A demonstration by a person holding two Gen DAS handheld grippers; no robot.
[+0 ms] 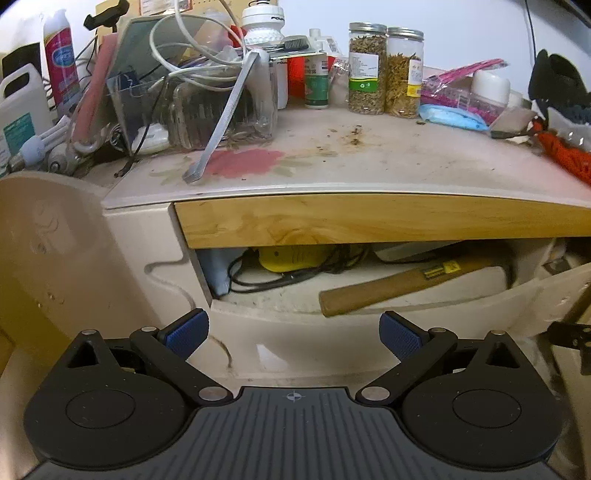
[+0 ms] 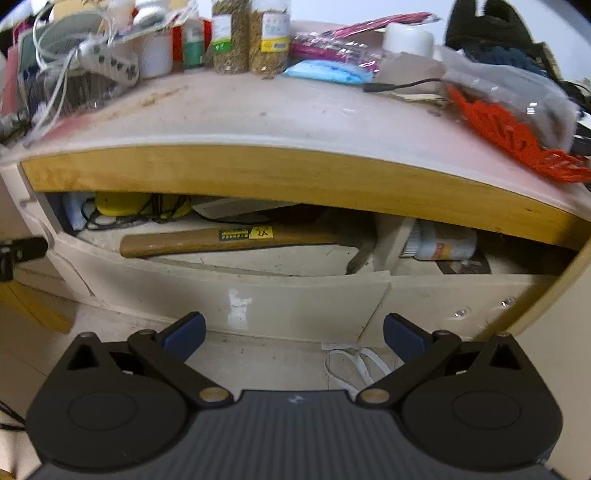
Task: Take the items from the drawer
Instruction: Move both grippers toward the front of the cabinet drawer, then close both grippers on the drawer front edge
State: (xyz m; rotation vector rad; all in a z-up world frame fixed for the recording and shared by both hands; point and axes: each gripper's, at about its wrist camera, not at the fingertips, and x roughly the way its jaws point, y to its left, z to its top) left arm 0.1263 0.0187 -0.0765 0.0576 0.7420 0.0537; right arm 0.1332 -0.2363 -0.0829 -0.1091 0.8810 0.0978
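Note:
The cream drawer (image 1: 280,332) (image 2: 236,302) under the wooden desk edge is pulled partly open. In it lies a hammer with a wooden handle (image 1: 399,288) (image 2: 229,238), a yellow device (image 1: 291,256) (image 2: 118,205) with black cables, and a white bottle (image 2: 443,243) in the right compartment. My left gripper (image 1: 293,332) is open and empty, in front of the drawer's front panel. My right gripper (image 2: 293,330) is open and empty, a little below and in front of the drawer. The hammer's head is partly hidden under the desk edge.
The desk top (image 1: 369,162) (image 2: 258,107) holds two spice jars (image 1: 384,70) (image 2: 251,33), metal tongs (image 1: 225,118), a clear box with cables (image 1: 207,107), a blue pack (image 1: 452,116) and red netting (image 2: 509,136). A white strap (image 2: 354,365) lies on the floor.

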